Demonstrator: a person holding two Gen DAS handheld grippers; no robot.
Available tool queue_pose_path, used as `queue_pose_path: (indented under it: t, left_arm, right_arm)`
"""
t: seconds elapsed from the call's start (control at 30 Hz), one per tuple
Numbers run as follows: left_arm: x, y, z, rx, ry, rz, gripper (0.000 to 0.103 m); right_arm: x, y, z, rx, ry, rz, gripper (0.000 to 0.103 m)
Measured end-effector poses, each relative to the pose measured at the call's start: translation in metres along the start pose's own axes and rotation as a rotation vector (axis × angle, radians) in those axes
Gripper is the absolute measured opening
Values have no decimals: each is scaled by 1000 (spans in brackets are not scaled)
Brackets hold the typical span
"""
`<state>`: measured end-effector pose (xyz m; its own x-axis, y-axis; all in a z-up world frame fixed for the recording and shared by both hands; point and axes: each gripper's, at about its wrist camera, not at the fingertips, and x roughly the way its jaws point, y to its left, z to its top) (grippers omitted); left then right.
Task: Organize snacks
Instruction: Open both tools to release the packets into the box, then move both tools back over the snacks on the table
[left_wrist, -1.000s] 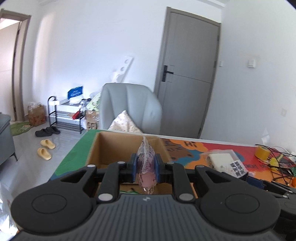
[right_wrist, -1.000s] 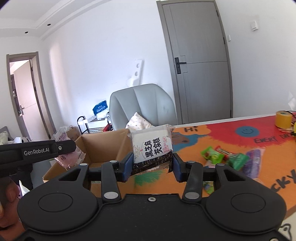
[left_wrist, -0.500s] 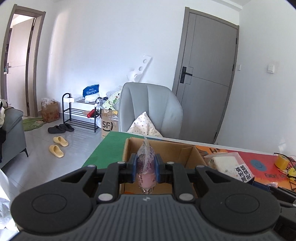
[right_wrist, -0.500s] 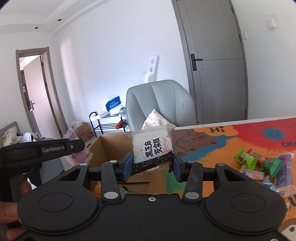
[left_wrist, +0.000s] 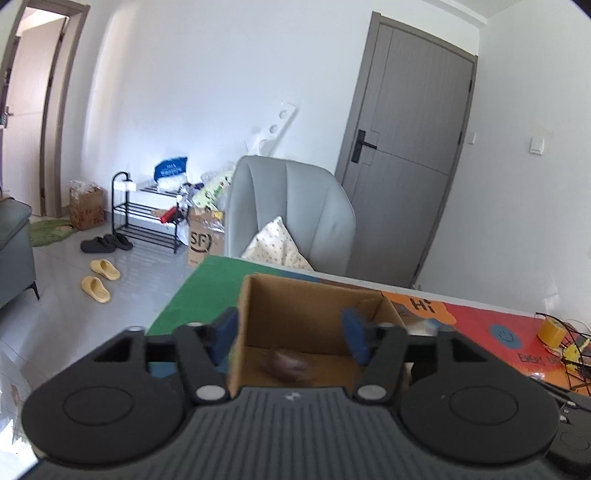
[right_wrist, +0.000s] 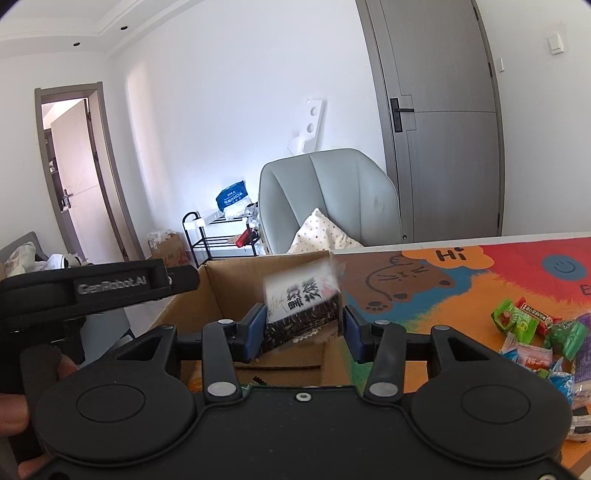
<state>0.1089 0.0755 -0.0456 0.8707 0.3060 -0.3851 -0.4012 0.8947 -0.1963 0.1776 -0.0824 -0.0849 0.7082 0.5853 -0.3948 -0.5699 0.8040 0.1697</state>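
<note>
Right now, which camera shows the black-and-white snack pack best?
The right wrist view: the snack pack sits, blurred, between the right tongs over the cardboard box. The left wrist view does not clearly show it.

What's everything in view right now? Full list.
box: 1, brown, on mat's left end
pink snack: 1, blurred, inside box
pack: 1, white-black, blurred, between right jaws over box
candies: several, mixed colours, on mat right of box
mat: 1, multicoloured, under box
chair: 1, grey, behind mat
door: 1, grey, back wall
slippers: 2, yellow, floor
left gripper: 1, black, open over box
right gripper: 1, black, around pack
</note>
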Motion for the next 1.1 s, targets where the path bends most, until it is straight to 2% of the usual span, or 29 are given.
queue_pose_path:
  t: [0.07,0.13,0.23,0.4,0.63,0.97,1.1]
  left_arm:
    - [-8,2,0,-4,-34,19,83]
    - [-13,1,-2,-3,-43,25,86]
    - [-15,0,-7,-10,-36,47,87]
    - [-20,-8,-14,-2,-31,16,88]
    - [-30,-30,-24,45,-23,-40,88]
    - [-35,-66,-43,87,39,-172,85]
    - [-40,-82,-49,119,36,-193,83]
  right_arm:
    - [-4,2,1,-5,-7,-2,50]
    - [-8,-1,1,-6,-14,-3,61]
    - [-18,-5,0,6,-27,-23,76]
    - [-38,-22,-6,43,-60,-56,101]
    - [-60,-46,-20,66,-66,-170,103]
    - [-91,-84,-36,101,-60,-240,103]
    - [-103,-101,-42,117,-44,-276,103]
